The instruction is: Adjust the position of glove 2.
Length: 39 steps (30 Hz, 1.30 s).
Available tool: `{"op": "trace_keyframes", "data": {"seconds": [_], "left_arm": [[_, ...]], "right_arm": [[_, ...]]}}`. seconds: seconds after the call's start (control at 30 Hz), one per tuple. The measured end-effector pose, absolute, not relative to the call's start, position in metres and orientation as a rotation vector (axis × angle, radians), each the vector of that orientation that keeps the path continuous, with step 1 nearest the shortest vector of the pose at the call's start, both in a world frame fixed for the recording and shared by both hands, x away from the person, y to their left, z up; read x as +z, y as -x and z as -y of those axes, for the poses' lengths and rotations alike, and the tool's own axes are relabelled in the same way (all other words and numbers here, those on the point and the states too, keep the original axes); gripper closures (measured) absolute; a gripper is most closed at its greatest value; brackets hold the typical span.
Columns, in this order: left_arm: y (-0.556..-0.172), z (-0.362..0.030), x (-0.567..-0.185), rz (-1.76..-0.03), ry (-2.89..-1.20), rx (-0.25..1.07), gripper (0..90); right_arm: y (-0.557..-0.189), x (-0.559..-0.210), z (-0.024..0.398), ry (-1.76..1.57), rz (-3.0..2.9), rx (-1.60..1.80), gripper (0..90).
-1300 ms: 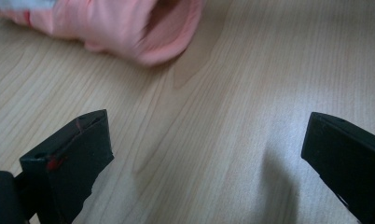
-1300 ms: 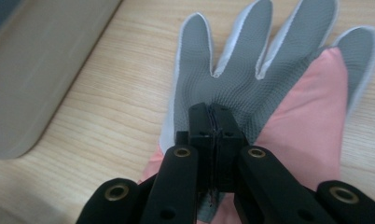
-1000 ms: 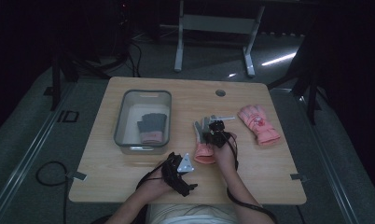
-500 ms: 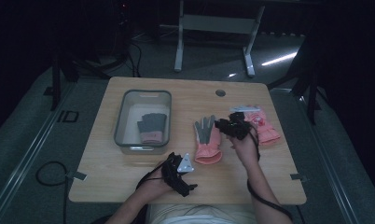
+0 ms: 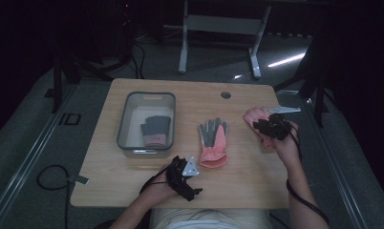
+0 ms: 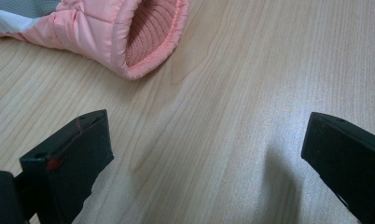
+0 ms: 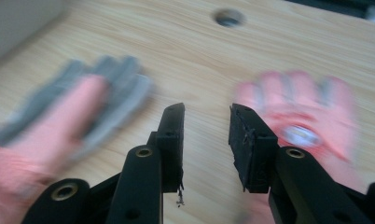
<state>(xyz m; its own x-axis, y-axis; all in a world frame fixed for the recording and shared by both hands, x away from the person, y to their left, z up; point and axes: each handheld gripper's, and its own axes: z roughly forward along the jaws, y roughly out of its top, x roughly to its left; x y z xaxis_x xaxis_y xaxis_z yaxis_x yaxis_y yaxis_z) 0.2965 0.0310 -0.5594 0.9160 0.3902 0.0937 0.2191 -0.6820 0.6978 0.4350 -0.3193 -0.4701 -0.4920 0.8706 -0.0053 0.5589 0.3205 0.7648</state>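
Right gripper (image 5: 274, 127) over pink glove (image 7: 301, 122) at table's (image 5: 247, 176) right edge; jaws have just been opening, now part open, nothing between them. Glove lies ahead and right of jaws, fingers pointing away, long axis along jaw line. Middle glove (image 5: 213, 142) off to jaws' left. Left gripper (image 5: 183, 175) low on table, jaws wide, empty; middle glove's cuff (image 6: 150, 32) ahead-left. Right hand nearer pink glove. Bin (image 5: 124, 125) far left holds grey glove (image 5: 156, 130).

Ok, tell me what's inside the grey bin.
In the grey bin lies one glove, grey with a pink cuff, flat on the pale floor. Anything under that glove is covered, and the near wall hides the strip of floor just behind it.
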Motion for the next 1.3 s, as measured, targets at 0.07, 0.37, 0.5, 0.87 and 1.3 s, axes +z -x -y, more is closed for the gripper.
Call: {"op": "trace_keyframes", "data": {"seconds": [0.07,0.37,0.5,0.87,1.3], "left_arm": [[-0.296,-0.030,-0.560,-0.432,-2.344,0.309,1.4],[-0.296,-0.031,-0.560,-0.428,-2.344,0.312,1.4],[-0.296,-0.031,-0.560,-0.427,-2.343,0.311,1.4],[-0.296,-0.031,-0.560,-0.420,-2.348,0.316,1.4],[-0.297,-0.032,-0.561,-0.417,-2.350,0.325,1.4]], "right_arm": [[-0.448,-0.471,0.345,-1.294,-2.150,0.931,62.7],[-0.476,-0.478,0.361,-1.200,-2.216,0.765,56.2],[-0.484,-0.482,0.362,-1.191,-2.234,0.749,54.4],[-0.497,-0.510,0.356,-1.199,-2.292,0.663,51.6],[-0.499,-0.525,0.358,-1.303,-2.271,0.713,71.9]]}}
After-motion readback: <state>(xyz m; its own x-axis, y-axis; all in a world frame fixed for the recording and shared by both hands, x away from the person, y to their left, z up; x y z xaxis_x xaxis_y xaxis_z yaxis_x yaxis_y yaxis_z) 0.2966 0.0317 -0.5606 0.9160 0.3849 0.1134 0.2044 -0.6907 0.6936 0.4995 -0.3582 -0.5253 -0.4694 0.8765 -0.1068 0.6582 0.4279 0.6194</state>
